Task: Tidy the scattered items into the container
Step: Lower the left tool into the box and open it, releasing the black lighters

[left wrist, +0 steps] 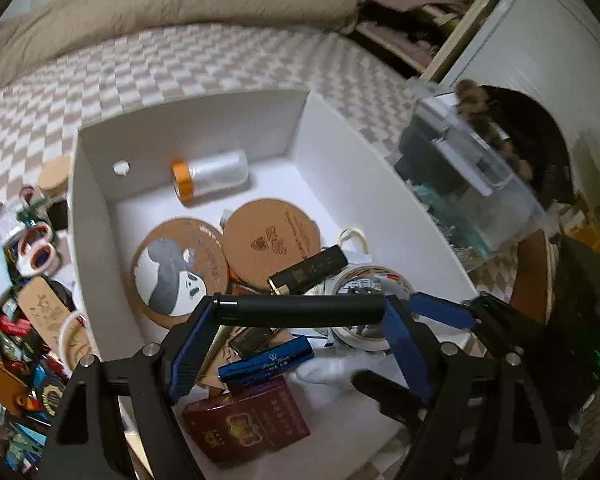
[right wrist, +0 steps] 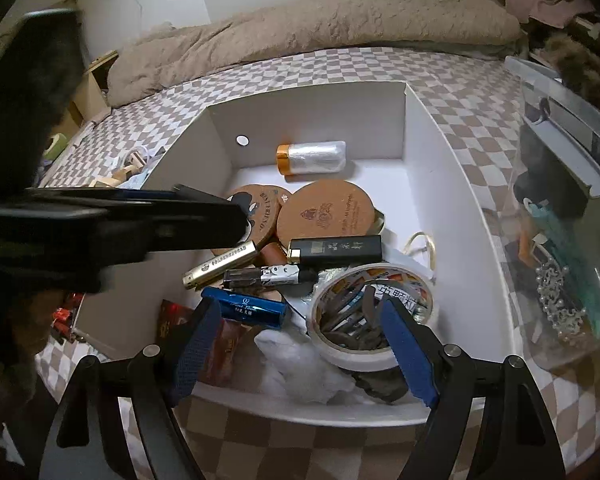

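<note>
A white open box (left wrist: 96, 216) (right wrist: 452, 184) sits on the checkered bed. It holds two cork coasters (left wrist: 270, 236) (right wrist: 328, 212), an orange-capped clear bottle (left wrist: 212, 174) (right wrist: 312, 158), a black lighter (left wrist: 308, 270) (right wrist: 336, 250), a blue harmonica (left wrist: 266, 362) (right wrist: 244, 308), a tape roll (right wrist: 374, 312) and a red cigarette pack (left wrist: 248, 420). My left gripper (left wrist: 300, 306) is shut on a black cylinder (left wrist: 300, 310) held crosswise above the box. My right gripper (right wrist: 296, 312) is open and empty over the box's near end.
A heap of scattered small items (left wrist: 24, 280), with tape rolls and cards, lies left of the box. A clear plastic bin (left wrist: 472, 176) (right wrist: 560, 220) with trinkets stands to the right. A beige duvet (right wrist: 320, 28) lies at the bed's far side.
</note>
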Demonstrator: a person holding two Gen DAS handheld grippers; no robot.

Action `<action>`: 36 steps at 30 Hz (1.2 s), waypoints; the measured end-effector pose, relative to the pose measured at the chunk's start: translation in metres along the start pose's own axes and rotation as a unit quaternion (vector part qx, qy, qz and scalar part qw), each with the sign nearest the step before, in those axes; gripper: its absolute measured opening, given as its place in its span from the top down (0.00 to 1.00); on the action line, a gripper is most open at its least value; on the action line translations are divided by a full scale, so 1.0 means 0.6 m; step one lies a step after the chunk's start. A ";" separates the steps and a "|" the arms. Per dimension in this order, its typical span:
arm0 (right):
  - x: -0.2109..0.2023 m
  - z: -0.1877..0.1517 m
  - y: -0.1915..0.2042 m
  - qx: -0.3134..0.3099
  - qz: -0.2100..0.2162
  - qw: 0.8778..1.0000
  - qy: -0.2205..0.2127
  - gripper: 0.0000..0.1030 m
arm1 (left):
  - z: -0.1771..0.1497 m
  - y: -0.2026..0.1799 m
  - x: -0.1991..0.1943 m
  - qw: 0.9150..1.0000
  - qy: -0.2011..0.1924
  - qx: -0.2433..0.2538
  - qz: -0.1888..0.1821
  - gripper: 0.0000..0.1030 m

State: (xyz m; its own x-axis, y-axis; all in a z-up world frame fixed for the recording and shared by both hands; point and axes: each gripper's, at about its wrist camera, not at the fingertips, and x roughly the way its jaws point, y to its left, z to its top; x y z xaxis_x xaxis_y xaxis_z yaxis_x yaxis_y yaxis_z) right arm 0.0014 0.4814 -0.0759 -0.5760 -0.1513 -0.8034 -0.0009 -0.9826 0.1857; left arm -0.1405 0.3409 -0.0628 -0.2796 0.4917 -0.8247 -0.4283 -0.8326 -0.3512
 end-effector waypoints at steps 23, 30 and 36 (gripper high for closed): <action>-0.001 -0.004 -0.003 -0.019 0.007 1.000 -0.002 0.20 | 0.028 0.050 0.121 0.988 0.116 -0.082 0.058 0.20; -0.004 -0.004 -0.005 -0.018 0.008 1.000 -0.004 0.20 | 0.025 0.053 0.112 0.989 0.111 -0.090 0.042 0.08; -0.008 -0.005 -0.007 -0.017 0.012 1.000 -0.008 0.20 | 0.019 0.048 0.095 0.992 0.098 -0.077 0.033 0.08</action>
State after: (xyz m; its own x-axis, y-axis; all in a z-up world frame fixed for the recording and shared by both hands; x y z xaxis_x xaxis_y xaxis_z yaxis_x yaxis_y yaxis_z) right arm 0.0067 0.4858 -0.0743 -0.5887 -0.1729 -0.7896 0.0401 -0.9819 0.1852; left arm -0.1786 0.3480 -0.1145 -0.1232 0.3888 -0.9130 -0.2742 -0.8976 -0.3452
